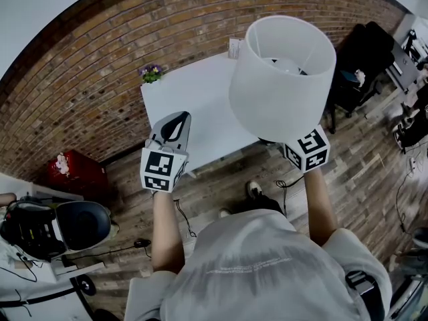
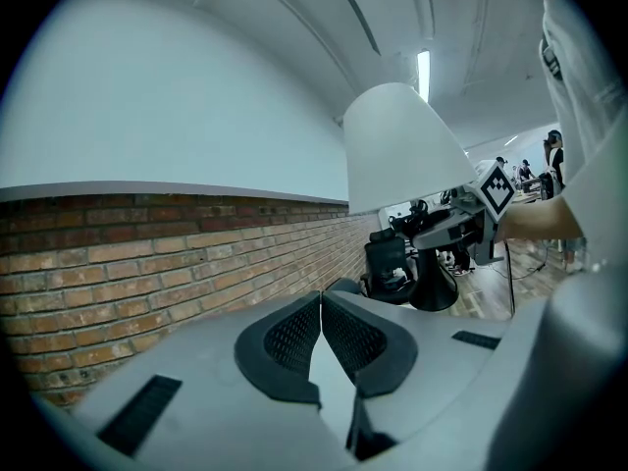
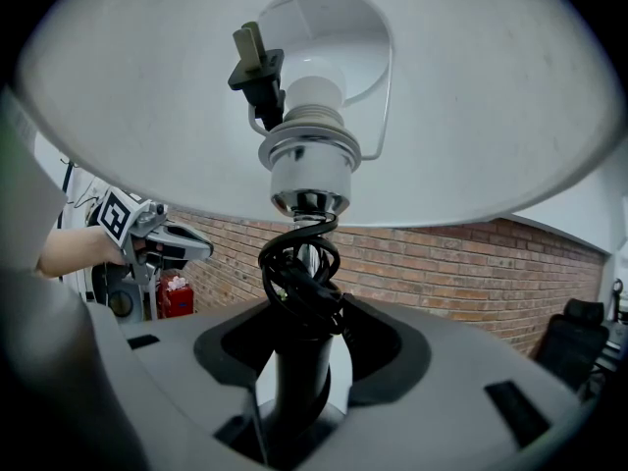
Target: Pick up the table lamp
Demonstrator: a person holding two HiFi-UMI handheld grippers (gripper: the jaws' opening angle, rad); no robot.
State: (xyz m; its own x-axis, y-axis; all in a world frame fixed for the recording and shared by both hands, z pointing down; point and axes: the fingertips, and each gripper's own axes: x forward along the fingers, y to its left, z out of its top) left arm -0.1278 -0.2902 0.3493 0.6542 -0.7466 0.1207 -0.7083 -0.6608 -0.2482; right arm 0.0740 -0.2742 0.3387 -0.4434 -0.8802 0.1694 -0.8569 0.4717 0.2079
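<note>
Between the right gripper's (image 3: 299, 351) fingers sits the black stem (image 3: 292, 400) of the table lamp (image 1: 281, 79), jaws closed onto it from both sides, lamp upright. Just above the fingers a black cord (image 3: 299, 273) is wound in loops round the stem, touching it. Above the cord is the white and chrome socket (image 3: 309, 155), and the plug (image 3: 257, 67) sticks up beside the socket inside the white shade (image 3: 491, 116). Below the fingers, the left gripper view shows the flared black base (image 2: 432, 287) hanging under the right gripper. Whether the base is over the table or past its edge cannot be told. From the head view the shade covers the right fingers fully, and only the marker cube shows, just below the shade rim. Left gripper (image 2: 321, 302) is held out to the left of the lamp, apart from it. Its fingers are pressed together at the tips with nothing between them. Ahead of both sets of fingers is a white table (image 1: 194, 99), and the shade overlaps its near right corner in the head view. A small pot of purple flowers (image 1: 152, 72) stands at the table's far left corner against the brick wall (image 1: 100, 65). A red box (image 1: 73, 172) is on the wood floor (image 1: 221, 186), well left of the left fingers. A black office chair (image 1: 361, 59) is right of the shade.
</note>
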